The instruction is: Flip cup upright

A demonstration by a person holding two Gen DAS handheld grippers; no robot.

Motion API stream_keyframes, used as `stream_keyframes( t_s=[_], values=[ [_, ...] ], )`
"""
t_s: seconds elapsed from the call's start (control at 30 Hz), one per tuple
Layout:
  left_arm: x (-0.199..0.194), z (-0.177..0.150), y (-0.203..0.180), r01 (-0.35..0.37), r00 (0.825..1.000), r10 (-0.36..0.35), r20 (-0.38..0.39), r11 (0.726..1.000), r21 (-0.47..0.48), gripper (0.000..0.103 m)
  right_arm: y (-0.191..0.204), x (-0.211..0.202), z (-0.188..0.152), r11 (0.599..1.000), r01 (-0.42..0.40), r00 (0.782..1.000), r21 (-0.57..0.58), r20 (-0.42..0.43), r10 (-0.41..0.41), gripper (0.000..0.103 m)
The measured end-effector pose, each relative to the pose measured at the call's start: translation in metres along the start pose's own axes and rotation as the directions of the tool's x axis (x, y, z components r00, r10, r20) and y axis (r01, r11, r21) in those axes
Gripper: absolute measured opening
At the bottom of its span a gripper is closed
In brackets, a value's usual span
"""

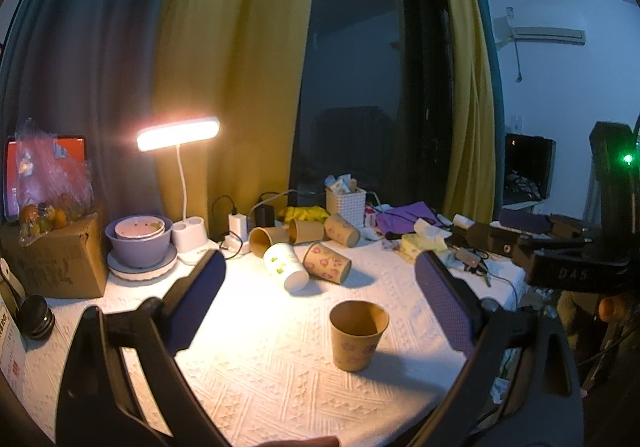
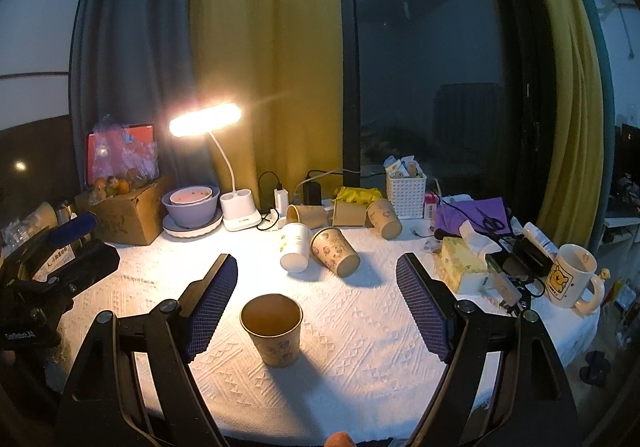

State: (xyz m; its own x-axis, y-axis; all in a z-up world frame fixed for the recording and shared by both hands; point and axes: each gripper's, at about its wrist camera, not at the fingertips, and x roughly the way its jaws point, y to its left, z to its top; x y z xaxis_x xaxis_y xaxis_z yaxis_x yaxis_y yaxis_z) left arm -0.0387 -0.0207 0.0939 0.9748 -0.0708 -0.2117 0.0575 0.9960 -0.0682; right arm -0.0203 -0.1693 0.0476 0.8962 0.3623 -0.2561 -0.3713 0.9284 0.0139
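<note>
1. Both sets of fingers [image 2: 208,303] are spread wide, holding nothing.
2. An upright brown cup [image 2: 272,329] stands between the right gripper [image 2: 318,303]'s fingers, nearer its left one.
3. Beyond the fingertips, a floral cup [image 2: 335,251] lies tipped on the surface [image 2: 360,347], base toward the fingers, rim away.
4. The right gripper appears nearer it.

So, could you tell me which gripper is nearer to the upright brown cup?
Probably the right gripper: the upright brown cup stands between its open fingers, by the left one. The left gripper also frames the cup, apparently from farther back.
</note>
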Motion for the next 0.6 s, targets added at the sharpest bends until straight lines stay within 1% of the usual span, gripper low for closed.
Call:
stream_keyframes(
  t_s=[0.6],
  values=[
    [-0.0021,-0.0053,-0.001,-0.005,1.0,0.005,-0.003,1.0,-0.007,0.096,0.0023,0.0036,-0.0033,1.0,-0.008,1.0,-0.004,-0.01,0.007,0.084]
  ],
)
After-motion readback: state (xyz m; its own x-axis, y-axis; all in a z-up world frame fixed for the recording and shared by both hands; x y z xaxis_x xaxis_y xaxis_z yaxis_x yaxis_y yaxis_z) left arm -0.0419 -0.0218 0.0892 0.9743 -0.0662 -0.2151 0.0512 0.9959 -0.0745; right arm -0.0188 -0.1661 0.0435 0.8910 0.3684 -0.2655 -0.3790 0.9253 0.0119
